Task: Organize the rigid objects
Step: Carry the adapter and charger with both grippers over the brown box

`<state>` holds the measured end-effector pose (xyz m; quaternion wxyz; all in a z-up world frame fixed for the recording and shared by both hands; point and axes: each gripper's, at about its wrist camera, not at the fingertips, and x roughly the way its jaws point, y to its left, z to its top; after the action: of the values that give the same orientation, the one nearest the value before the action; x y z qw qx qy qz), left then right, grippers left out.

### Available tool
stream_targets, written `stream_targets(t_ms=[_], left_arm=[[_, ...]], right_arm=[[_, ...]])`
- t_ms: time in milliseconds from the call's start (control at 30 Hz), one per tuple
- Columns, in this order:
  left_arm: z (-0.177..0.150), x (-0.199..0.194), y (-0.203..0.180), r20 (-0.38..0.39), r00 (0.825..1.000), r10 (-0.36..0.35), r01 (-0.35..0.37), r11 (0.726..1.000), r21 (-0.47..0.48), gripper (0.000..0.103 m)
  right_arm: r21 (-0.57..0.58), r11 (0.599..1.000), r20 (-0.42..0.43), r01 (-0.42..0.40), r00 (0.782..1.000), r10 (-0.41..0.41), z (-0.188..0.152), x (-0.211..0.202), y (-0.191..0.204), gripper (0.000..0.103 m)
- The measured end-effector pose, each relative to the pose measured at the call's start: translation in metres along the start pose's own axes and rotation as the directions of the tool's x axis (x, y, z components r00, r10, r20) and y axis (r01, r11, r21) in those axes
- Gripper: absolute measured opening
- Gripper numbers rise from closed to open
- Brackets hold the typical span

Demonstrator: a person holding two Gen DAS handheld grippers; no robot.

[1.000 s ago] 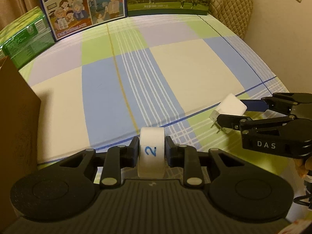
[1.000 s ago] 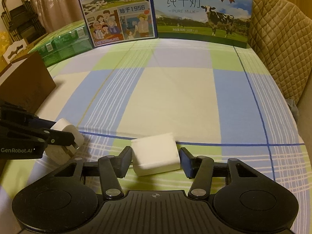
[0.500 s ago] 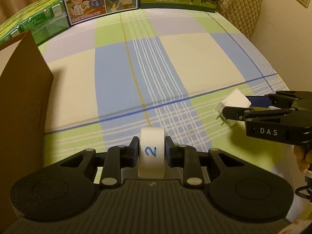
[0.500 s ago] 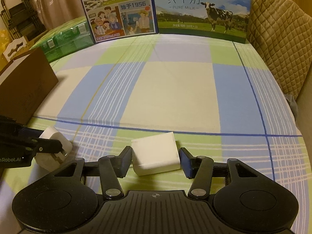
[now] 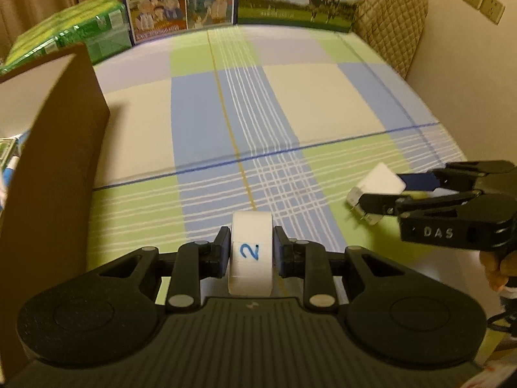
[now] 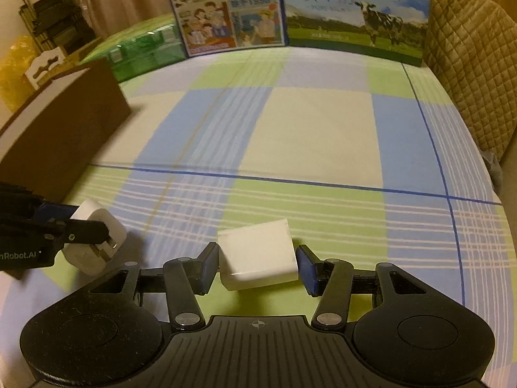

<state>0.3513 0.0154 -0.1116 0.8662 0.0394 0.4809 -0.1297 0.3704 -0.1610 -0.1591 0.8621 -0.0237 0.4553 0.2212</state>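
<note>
My left gripper [image 5: 252, 245] is shut on a white rounded plug [image 5: 250, 255] with a blue "2" written on it, held above the checked cloth [image 5: 323, 97]. From the right wrist view, that left gripper [image 6: 89, 220] is at the lower left and the plug [image 6: 80, 258] shows its metal prongs. My right gripper [image 6: 257, 258] is shut on a white square charger block [image 6: 258, 252], tilted slightly, also off the cloth. In the left wrist view the right gripper [image 5: 383, 189] comes in from the right with the block [image 5: 383, 176] between its fingers.
A brown cardboard box [image 5: 48, 177] stands open at the left, close to the left gripper. Green packs [image 5: 74, 29] and two printed milk cartons [image 6: 355, 13] line the far edge. A quilted cushion [image 6: 468, 64] and a wall [image 5: 468, 64] bound the right side.
Both grippers have drawn back toward the near edge and risen a little, each keeping its white object. The brown box now shows larger at the left.
</note>
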Motion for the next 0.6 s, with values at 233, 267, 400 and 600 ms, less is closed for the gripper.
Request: stream_targets(t_ms=[233,267,400,600], left_arm=[[-0.002,-0.058,0.015,0.113,0.994,-0.007,0.012,0.999,-0.045,0.024],[-0.003,-0.067,0.019,0.13,0.991,-0.001,0.008,0.999,-0.053,0.024],[-0.007,-0.101,0.042,0.183,0.982,0.037,-0.021,0.996,-0.09,0.024],[-0.024,-0.148,0.091,0.228,0.965,0.126,-0.092,0.984,-0.155,0.024]], right_arm=[[-0.043,0.997,0.045,-0.06,0.997,0.062,0.008,-0.029,0.03,0.049],[-0.049,0.996,0.053,-0.073,0.996,0.076,0.011,-0.032,0.036,0.049],[-0.086,0.987,0.08,-0.132,0.987,0.139,0.022,-0.044,0.068,0.049],[-0.169,0.955,0.109,-0.245,0.958,0.265,0.039,-0.053,0.136,0.049]])
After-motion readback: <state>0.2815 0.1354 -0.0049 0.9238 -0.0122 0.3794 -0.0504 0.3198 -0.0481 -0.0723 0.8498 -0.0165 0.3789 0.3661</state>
